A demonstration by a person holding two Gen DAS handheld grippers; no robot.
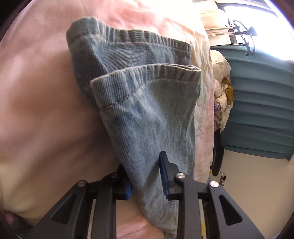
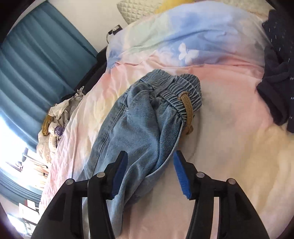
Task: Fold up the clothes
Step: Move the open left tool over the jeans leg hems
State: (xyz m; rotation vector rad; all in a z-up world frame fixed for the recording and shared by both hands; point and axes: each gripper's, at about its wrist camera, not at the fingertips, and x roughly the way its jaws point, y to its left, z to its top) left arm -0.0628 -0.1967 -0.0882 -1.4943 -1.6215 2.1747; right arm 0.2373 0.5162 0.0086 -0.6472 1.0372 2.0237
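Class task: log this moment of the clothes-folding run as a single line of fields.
stage: fold underway | left gripper: shut on jeans leg end | right gripper: open, straddling jeans below waistband | surface: pastel bedspread

Light-blue denim jeans (image 2: 139,121), folded lengthwise, elastic waistband, tan belt (image 2: 188,108)

The jeans (image 2: 139,117) lie on the bedspread (image 2: 229,147), a dark garment (image 2: 277,77) to their right.

teal curtains (image 2: 36,60), bright window (image 1: 257,16), pastel bed (image 2: 229,77)
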